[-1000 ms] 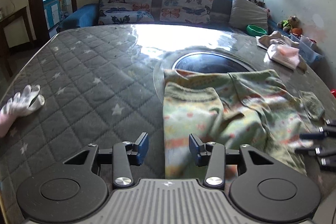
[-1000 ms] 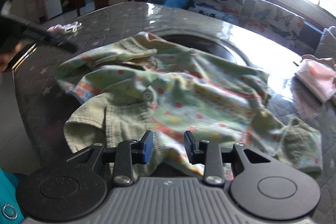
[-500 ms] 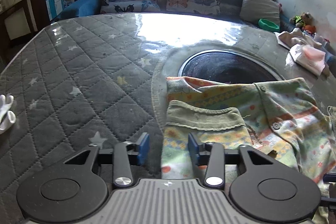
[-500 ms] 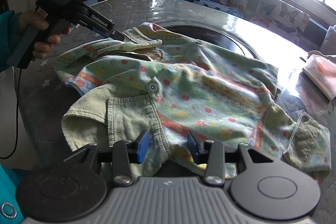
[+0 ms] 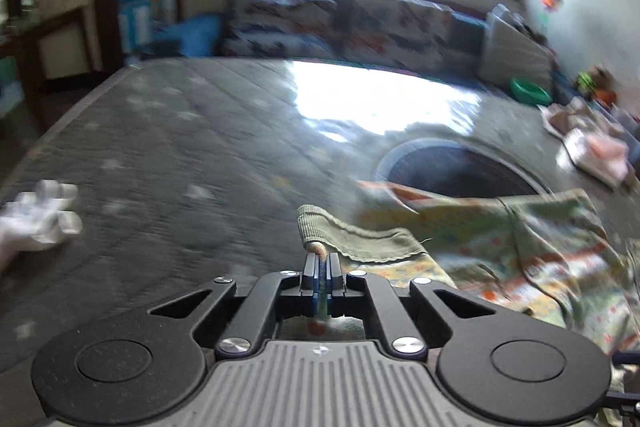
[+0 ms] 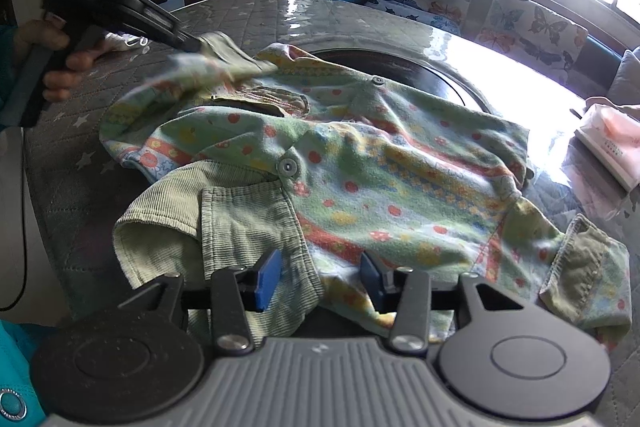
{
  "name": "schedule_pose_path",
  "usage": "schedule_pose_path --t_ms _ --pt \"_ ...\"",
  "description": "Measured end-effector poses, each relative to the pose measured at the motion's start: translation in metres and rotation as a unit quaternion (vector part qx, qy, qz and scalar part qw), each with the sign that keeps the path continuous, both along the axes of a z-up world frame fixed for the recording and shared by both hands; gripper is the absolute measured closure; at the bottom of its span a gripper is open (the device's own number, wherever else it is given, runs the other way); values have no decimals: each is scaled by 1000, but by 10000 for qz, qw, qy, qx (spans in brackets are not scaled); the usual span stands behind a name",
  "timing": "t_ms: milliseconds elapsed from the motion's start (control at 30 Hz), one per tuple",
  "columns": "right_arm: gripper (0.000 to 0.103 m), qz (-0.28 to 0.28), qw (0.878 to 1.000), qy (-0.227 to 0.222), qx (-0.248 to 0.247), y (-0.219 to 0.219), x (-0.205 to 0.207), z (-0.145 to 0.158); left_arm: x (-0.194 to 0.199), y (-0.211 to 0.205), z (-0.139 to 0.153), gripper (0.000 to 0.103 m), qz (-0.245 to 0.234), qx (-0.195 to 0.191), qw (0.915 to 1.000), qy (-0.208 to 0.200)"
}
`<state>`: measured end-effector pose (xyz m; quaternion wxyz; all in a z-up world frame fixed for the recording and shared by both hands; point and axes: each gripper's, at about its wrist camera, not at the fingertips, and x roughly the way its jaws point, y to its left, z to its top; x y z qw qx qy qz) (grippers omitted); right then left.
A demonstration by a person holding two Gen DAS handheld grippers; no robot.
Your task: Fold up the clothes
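Observation:
A green child's garment (image 6: pixel 360 163) with red dots, striped bands and ribbed green cuffs lies spread on the quilted table; it also shows in the left wrist view (image 5: pixel 520 251). My left gripper (image 5: pixel 321 267) is shut on the sleeve (image 5: pixel 352 235) by its ribbed cuff and holds it lifted off the table; it shows in the right wrist view (image 6: pixel 196 45) at the far left of the garment. My right gripper (image 6: pixel 320 273) is open, its jaws on either side of the garment's near hem beside a ribbed cuff (image 6: pixel 224 227).
A grey star-quilted table (image 5: pixel 180 155) has a dark round inset (image 5: pixel 460 171). Folded pink and white cloths (image 5: pixel 596 151) lie at the right. A white glove (image 5: pixel 40 219) lies at the left. A sofa with butterfly cushions (image 6: pixel 520 23) stands behind.
My left gripper has closed on the sleeve cuff and lifted it, swinging left. My right gripper stays open at the near hem.

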<state>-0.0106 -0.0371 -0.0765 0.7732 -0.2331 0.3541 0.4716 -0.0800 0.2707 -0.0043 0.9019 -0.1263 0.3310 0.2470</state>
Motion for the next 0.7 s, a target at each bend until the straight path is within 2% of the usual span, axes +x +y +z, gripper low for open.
schedule_pose_path --t_ms 133,267,400,533,667,700 --pt "58 20 10000 -2 3 0 0 0 -41 13 8 99 713 358 9968 -4" --pt "57 47 10000 0 5 0 1 0 -67 30 -7 99 1243 368 9908 384" --pt "57 69 10000 58 -18 0 1 -1 -82 39 -21 99 1413 283 9873 664" --pt "57 161 9998 113 -79 -2 -3 1 -85 41 -29 99 1389 254 9860 885" --pt "57 322 9993 161 -118 -5 -5 6 -87 44 -25 90 1330 69 9864 959" --pt "57 327 9992 192 -102 -6 -3 8 -88 44 -21 85 1314 58 9868 945"
